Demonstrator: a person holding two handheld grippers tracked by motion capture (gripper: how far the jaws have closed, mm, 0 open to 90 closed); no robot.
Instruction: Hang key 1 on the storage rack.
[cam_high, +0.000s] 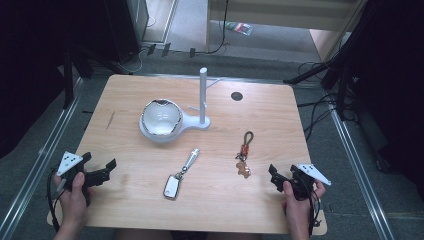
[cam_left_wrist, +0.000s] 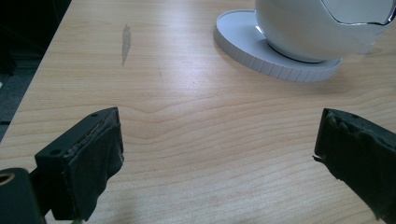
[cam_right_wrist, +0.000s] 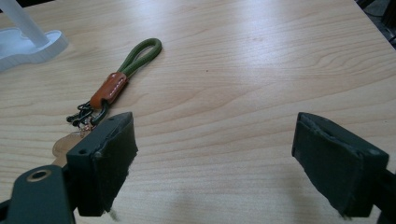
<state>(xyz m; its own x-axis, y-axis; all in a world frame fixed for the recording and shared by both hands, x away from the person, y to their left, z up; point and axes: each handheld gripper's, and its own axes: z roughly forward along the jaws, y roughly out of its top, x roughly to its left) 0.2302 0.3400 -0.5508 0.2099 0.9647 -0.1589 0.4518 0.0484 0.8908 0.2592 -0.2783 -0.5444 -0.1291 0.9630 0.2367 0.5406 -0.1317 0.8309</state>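
**A:** When I look from the high view, both grippers rest near the front edge of the wooden table (cam_high: 280, 107). The left gripper (cam_high: 104, 170) is at the left corner, the right gripper (cam_high: 273, 176) at the right corner. Both hold nothing. What lies closest to them?

**B:** For the right one, the green cord keychain (cam_high: 245, 152), just beside it and a little farther in. A white key fob (cam_high: 172, 186) with a metal piece lies in the front middle, between the two grippers. Behind it stands a white bowl (cam_high: 160, 117) on a white stand with a post (cam_high: 203, 95).

**A:** And the left gripper view?

**B:** Its two black jaws stand wide apart over bare wood, with nothing between them. The bowl (cam_left_wrist: 322, 28) sits on its round base (cam_left_wrist: 261, 51) farther ahead, at the upper right.

**A:** And the right gripper view?

**B:** Also wide apart and empty. The keychain (cam_right_wrist: 116, 81) lies ahead, at the left; its lower end goes behind the left jaw. I cannot tell if they touch. A corner of the stand (cam_right_wrist: 32, 44) shows at the upper left.
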